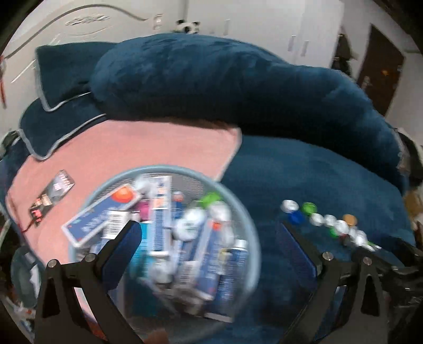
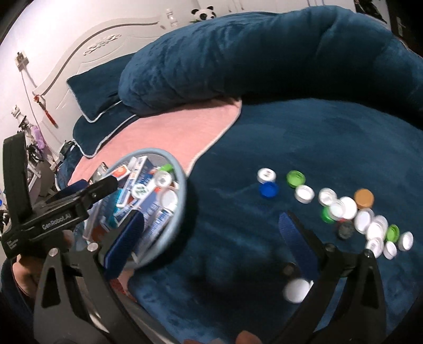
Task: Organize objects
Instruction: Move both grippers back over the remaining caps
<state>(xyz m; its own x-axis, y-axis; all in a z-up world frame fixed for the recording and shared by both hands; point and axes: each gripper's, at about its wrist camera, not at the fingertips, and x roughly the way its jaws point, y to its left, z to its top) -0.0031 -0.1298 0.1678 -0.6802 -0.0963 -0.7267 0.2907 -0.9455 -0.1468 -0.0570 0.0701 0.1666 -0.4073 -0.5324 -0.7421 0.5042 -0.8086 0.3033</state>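
Bottle caps [image 2: 341,209] lie scattered in a loose line on the dark blue blanket [image 2: 304,137], well to the right of a round pale blue basket [image 2: 182,190] that sits where the blanket meets a pink towel [image 2: 174,129]. Most of the caps are white, with a few green ones, a blue one [image 2: 269,190], an orange one [image 2: 364,198] and a dark one [image 2: 345,229] among them. One more white cap [image 2: 297,290], blurred, shows just inside the right finger of the right gripper [image 2: 208,246], apart from the rest; whether it rests on the blanket or is in the air cannot be told. The right gripper stands wide open over bare blanket between basket and caps, and neither pad presses on anything. The basket is crowded with blue and white boxes [image 1: 158,219] and tubes, and several caps lie on top of them, among them a green one [image 1: 210,199] and some white ones [image 1: 190,223]. The left gripper [image 1: 208,235] is also spread wide, its left finger over the basket's contents and its right finger over the blanket beside the rim, gripping nothing. In the right wrist view the left gripper's black body reaches in from the left toward the basket, a hand [image 2: 26,270] under it. A small dark packet [image 1: 51,194] lies on the pink towel to the left of the basket. Behind everything a long dark blue cushion [image 1: 224,79] curves across the bed, with pillows [image 1: 60,79] at the white headboard and a toy panda [image 2: 203,14] beyond it.
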